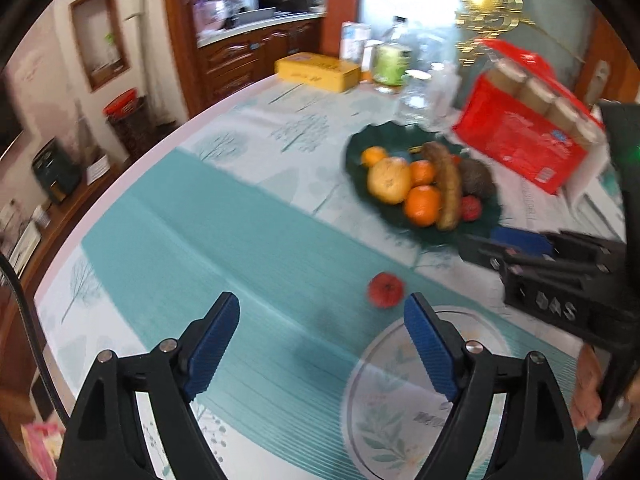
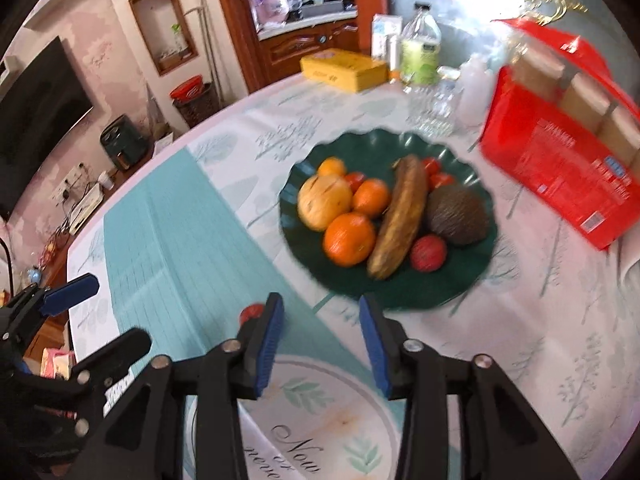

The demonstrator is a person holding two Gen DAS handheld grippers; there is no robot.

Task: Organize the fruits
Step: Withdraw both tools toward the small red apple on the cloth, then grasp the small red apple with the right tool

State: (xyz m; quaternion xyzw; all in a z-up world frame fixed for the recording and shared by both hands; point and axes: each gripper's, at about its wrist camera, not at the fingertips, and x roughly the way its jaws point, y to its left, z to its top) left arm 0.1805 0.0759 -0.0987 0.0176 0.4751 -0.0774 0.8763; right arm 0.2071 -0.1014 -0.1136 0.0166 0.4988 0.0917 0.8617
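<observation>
Standing by the table and honestly the main worry is that one stray tomato (image 1: 385, 289). It's sitting alone on the teal cloth (image 1: 224, 224), apart from the green plate (image 2: 472, 280) where everything else is piled: oranges, a brown banana (image 2: 400, 216), a dark round fruit, a pale yellow one, a few more tomatoes. It's round and smooth on a slick cloth, so if one pad clips it before the other arrives, I'd bet it rolls off toward the table edge. Squeeze too hard and it probably splits. The views are also smeared with motion, so a rushed grab seems likely to miss.

Second risk: both tools are crowded around the same spot. The right gripper (image 2: 320, 320) has the tomato peeking out just beside its left finger, and the left gripper (image 1: 322, 312) has it just off its right finger. If both go for it they could knock each other.

The plate is pretty full too, so dropping another fruit on the heap might nudge one over the rim.

The tongs: left one is spread wide, nothing between the pads, touching nothing. Right one is parted about halfway, also empty, hovering near the plate's rim.
</observation>
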